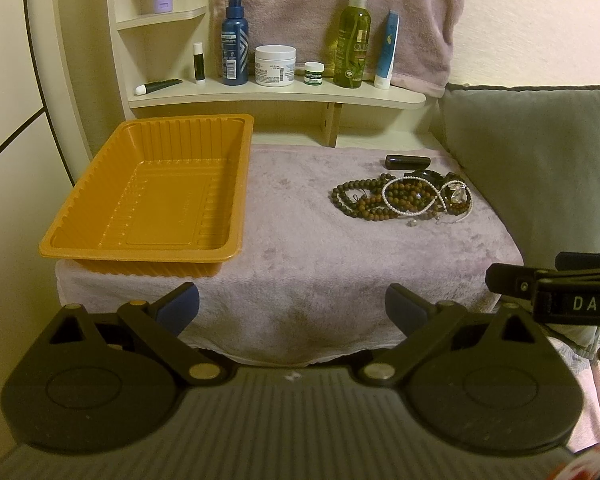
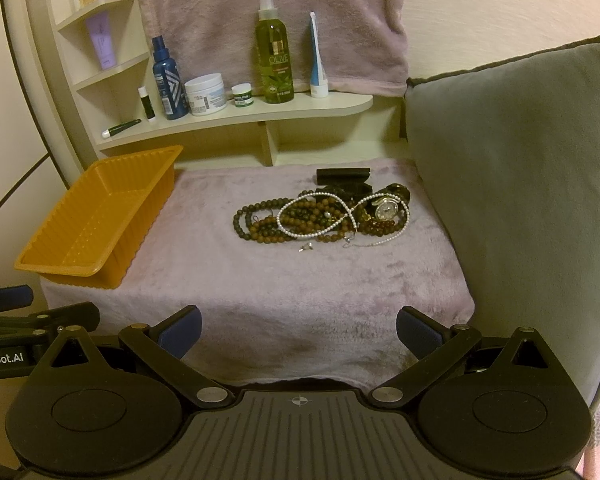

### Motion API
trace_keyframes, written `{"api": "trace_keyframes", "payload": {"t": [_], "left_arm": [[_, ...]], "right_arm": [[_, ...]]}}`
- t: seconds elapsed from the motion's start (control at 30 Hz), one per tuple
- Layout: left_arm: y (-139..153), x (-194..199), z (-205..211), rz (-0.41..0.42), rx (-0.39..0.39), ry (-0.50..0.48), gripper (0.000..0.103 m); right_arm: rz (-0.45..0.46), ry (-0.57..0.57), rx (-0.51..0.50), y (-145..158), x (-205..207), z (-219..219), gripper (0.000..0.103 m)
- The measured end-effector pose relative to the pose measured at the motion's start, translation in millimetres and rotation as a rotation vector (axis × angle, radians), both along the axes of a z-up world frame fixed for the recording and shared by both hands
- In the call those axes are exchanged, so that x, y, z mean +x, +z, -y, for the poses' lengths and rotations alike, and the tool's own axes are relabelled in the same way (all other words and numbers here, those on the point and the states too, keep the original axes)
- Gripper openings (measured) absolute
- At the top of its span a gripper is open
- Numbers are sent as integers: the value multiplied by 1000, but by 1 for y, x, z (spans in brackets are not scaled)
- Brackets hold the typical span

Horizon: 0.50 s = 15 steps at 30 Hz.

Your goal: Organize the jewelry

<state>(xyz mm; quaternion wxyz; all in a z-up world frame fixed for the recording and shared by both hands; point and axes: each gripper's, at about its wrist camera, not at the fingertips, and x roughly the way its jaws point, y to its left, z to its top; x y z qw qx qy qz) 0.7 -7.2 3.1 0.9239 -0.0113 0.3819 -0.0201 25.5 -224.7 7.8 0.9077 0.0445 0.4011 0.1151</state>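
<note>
1. Jewelry lies in one tangled heap (image 2: 324,216) on the mauve plush towel covering the worktop (image 2: 260,292): dark and brown wooden bead strands (image 1: 364,200), a white pearl string (image 2: 320,220) looped across them, and a round-faced wristwatch (image 2: 386,211) at the heap's right end.
2. The heap's long axis runs left to right, across the line of the fingers.
3. From the right gripper (image 2: 299,334) the heap sits almost straight ahead and well apart; from the left gripper (image 1: 292,312) it lies ahead and off to the right, so the right hand looks the nearer.
4. Both grippers are released, jaws spread wide and holding nothing.
5. The orange ribbed plastic tray (image 1: 148,204) stands on the towel's left edge, apart from the heap, with nothing in it.
6. My reading: no piece is sorted yet, and the tangle will likely drag neighbours when one strand is lifted.
</note>
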Motion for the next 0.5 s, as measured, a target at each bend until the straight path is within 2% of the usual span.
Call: {"api": "trace_keyframes", "payload": {"t": [0.5], "left_arm": [[0,0,-1,1,-2,0,99]], "right_arm": [[-2,-2,0,0,-1,-1,103]]}}
